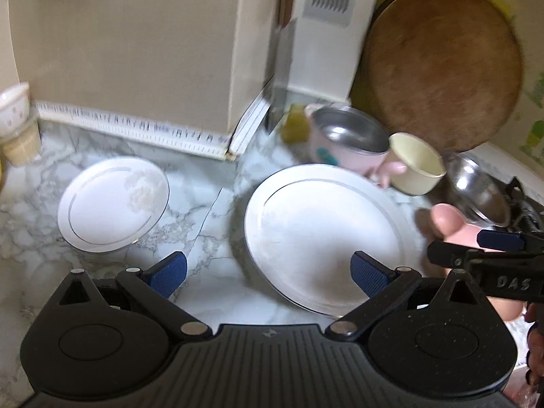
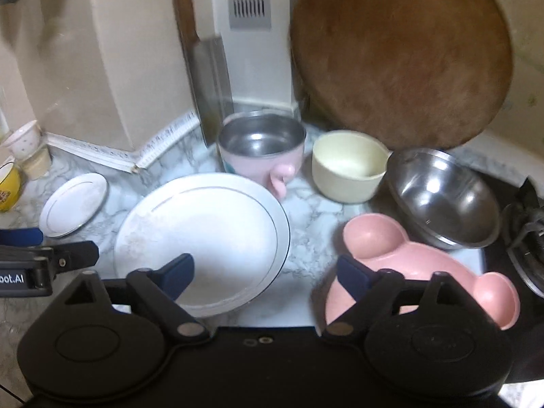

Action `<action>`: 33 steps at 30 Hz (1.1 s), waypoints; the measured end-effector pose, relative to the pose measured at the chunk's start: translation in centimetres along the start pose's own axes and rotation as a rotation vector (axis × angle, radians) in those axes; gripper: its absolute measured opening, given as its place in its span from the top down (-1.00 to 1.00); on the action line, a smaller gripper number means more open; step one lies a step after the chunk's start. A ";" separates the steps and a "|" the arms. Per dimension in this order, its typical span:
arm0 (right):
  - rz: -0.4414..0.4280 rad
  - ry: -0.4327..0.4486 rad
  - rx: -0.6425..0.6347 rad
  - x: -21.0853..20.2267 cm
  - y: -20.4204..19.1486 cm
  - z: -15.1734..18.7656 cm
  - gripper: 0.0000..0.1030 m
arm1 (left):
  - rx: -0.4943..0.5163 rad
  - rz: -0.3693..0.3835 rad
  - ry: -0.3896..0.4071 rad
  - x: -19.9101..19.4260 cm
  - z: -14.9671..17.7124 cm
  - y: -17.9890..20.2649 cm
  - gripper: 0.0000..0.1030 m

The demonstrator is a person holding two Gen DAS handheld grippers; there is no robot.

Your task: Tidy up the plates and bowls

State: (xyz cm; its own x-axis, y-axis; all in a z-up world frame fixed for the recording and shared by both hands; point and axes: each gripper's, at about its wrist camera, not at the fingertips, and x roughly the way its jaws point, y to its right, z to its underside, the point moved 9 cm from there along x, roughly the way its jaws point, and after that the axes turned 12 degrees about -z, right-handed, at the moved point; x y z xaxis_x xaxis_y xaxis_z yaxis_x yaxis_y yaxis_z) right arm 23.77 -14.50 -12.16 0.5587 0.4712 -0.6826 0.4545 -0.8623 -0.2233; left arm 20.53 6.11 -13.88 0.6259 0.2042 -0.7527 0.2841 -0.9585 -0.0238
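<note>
A large white plate [image 1: 323, 227] [image 2: 204, 234] lies on the marble counter. A small white plate [image 1: 112, 204] [image 2: 73, 204] lies to its left. Behind stand a pink steel-lined bowl [image 1: 346, 139] [image 2: 261, 146], a cream bowl [image 1: 416, 163] [image 2: 346, 165] and a steel bowl [image 1: 476, 187] [image 2: 442, 197]. A pink mouse-shaped dish [image 2: 425, 268] lies at the front right. My left gripper [image 1: 268, 272] is open and empty over the counter beside the large plate's left rim. My right gripper [image 2: 265, 277] is open and empty between the large plate and the pink dish.
A round wooden board [image 1: 442, 68] [image 2: 401, 57] leans at the back right. A cleaver [image 2: 210, 78] leans by a white appliance [image 2: 251, 34]. Small cups [image 1: 15, 125] [image 2: 27, 146] stand far left, a yellow cup [image 2: 8, 183] beside them. A stove [image 2: 523, 231] borders the right.
</note>
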 end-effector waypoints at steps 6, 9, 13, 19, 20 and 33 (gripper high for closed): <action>-0.021 -0.099 0.051 4.8 2.4 -1.2 -0.45 | -0.062 0.021 -0.135 5.1 -0.2 -0.9 -0.74; -0.042 -0.145 0.090 6.4 3.4 -1.2 -0.32 | -0.079 0.014 -0.180 6.5 -0.1 -1.0 -0.42; -0.048 -0.183 0.150 8.0 4.9 -1.3 -0.02 | -0.087 0.013 -0.206 8.0 -0.3 -1.1 -0.19; -0.078 -0.221 0.217 9.6 6.4 -1.3 0.33 | -0.105 0.014 -0.243 9.4 -0.5 -1.3 0.16; -0.078 -0.225 0.217 9.7 6.5 -1.3 0.39 | -0.107 0.016 -0.250 9.6 -0.4 -1.3 0.21; -0.149 -0.237 0.186 10.1 5.5 -1.4 0.79 | -0.114 0.055 -0.248 9.8 -0.9 -0.2 0.73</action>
State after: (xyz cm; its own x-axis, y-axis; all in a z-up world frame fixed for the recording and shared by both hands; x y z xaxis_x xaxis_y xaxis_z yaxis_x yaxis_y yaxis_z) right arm 32.89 -14.23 -19.29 0.3086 0.5567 -0.7713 0.3726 -0.8168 -0.4405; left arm 27.24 8.51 -20.62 0.4493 0.0839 -0.8894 0.3429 -0.9355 0.0850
